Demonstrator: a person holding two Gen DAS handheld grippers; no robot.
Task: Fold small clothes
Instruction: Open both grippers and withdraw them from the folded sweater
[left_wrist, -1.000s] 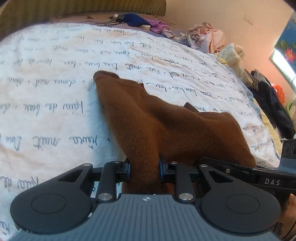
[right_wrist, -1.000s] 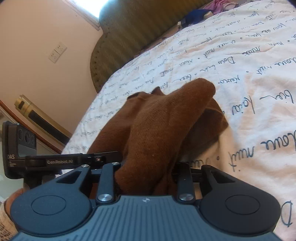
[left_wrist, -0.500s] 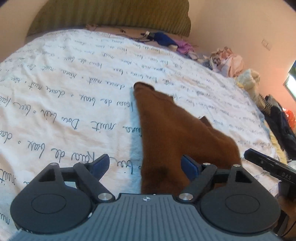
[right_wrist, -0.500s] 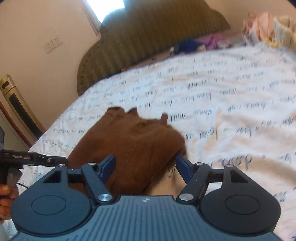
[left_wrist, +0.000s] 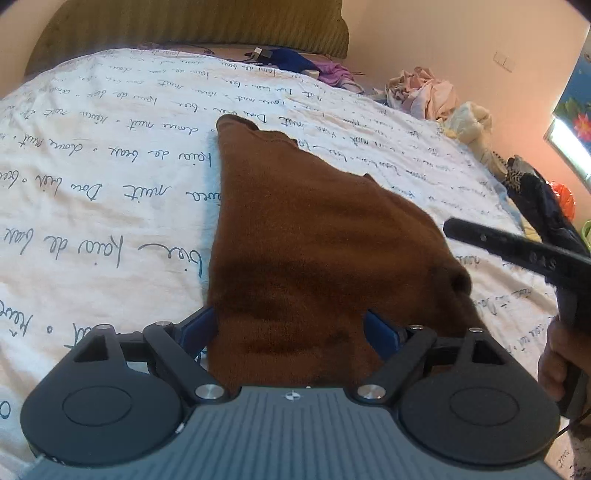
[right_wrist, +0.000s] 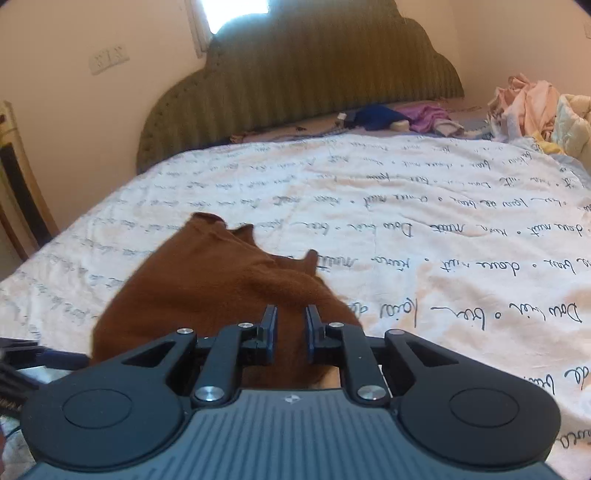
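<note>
A small brown knitted garment (left_wrist: 303, 240) lies folded on the white bedspread (left_wrist: 110, 184) with script print. My left gripper (left_wrist: 291, 328) is open, its blue-padded fingers spread either side of the garment's near edge. In the right wrist view the same garment (right_wrist: 207, 284) lies ahead and left. My right gripper (right_wrist: 290, 325) has its fingers drawn close with a narrow gap, over the garment's near right edge; whether cloth is pinched between them is unclear. The right tool's body (left_wrist: 517, 251) shows at the right of the left wrist view.
An olive padded headboard (right_wrist: 303, 85) stands at the far end. Blue and purple clothes (right_wrist: 399, 116) lie by it. A heap of pale clothes (right_wrist: 528, 107) sits at the far right, dark clothes (left_wrist: 543, 206) at the bed's right side.
Both grippers let go of the garment and it dropped flat on the bed. The left stays open; the right has since narrowed its fingers again and both pulled back a little.
</note>
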